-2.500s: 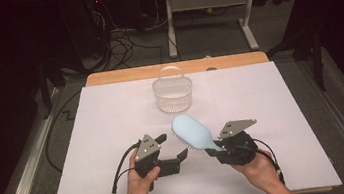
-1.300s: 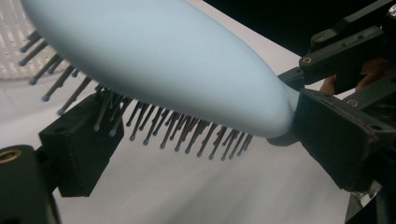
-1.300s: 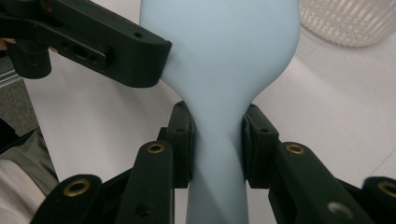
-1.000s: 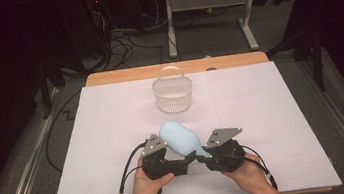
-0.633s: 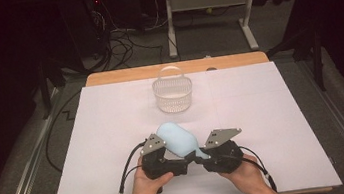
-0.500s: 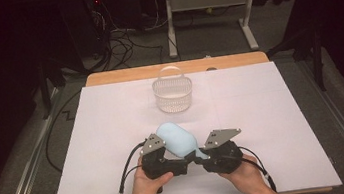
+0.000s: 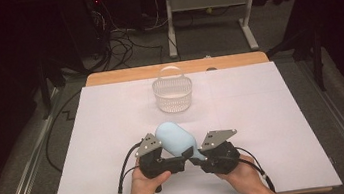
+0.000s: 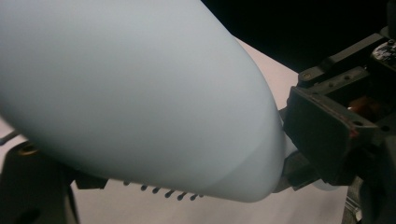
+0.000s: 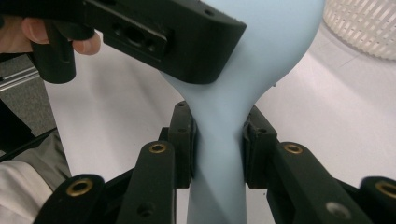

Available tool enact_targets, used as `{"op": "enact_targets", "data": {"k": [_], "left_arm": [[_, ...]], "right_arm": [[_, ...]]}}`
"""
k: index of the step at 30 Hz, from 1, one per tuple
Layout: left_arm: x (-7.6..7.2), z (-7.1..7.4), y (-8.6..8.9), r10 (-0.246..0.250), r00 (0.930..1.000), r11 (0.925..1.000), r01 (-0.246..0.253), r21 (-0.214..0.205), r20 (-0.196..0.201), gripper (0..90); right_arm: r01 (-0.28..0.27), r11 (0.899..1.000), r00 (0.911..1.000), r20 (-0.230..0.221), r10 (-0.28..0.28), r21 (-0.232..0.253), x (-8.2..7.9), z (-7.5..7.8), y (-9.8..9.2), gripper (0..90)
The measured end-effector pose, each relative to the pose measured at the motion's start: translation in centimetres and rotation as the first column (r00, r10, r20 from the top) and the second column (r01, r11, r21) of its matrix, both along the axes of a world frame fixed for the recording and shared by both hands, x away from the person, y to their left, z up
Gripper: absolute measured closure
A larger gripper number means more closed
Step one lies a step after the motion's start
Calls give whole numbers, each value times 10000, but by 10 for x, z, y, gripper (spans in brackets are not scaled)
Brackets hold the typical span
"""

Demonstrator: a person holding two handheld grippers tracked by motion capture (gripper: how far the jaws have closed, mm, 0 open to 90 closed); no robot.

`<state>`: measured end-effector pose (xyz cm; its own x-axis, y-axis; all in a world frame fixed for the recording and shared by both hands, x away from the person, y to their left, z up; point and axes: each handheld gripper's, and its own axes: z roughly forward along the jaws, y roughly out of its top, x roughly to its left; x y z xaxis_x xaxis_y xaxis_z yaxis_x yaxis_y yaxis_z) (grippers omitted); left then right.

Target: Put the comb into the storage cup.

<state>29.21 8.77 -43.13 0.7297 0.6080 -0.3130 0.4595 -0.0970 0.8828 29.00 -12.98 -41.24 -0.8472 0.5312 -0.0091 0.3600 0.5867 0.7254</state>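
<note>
Pale blue brush (image 7: 175,138), a paddle-shaped object with a broad rounded head and a narrow handle, is held just above the near middle of the white surface (image 7: 273,114), between the 2 grippers. The right gripper (image 7: 199,155) grips the handle: in the right gripper view its jaws press on both sides of the narrow stem (image 9: 218,154), at a narrow setting. The left gripper (image 7: 177,163) reaches in from the other side; its jaws have just been closing with the head of the brush between them, and 1 jaw (image 9: 163,39) lies against the head where it narrows. Whether both pads press on it cannot be told. A white mesh basket (image 7: 173,92) with a hoop handle stands well apart at the far middle of the surface.
</note>
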Motion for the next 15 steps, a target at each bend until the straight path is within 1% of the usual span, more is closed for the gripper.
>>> {"op": "enact_targets", "data": {"k": [1,2,3,5,7,12,13,15], "left_arm": [[0,0,0,0,10000,10000,0,0,0,197],[0,0,1,-28,10000,9998,29,-171,33,210],[0,1,2,-49,10000,9997,50,-220,33,217],[-1,1,2,-53,10000,9997,54,-244,54,223],[-2,2,2,-55,9999,9996,60,-287,164,230],[-2,2,3,-98,9999,9995,102,-306,134,247],[-2,3,4,-195,9997,9992,201,-358,170,261],[-2,3,4,-232,9996,9988,239,-425,173,271]], "right_arm": [[-14,10000,10000,39,14,-35,0,0,0,713],[-27,10000,10000,79,28,-53,1,1,0,713],[-46,10000,9999,111,47,-45,1,2,0,712],[-46,10000,9999,136,47,-52,1,2,-1,712],[-45,9999,9997,243,49,-128,1,4,0,712],[-91,9998,9995,296,97,-204,1,5,0,711],[-94,9995,9993,368,105,-288,1,5,0,711],[-95,9994,9992,393,108,-323,2,6,-1,710]]}}
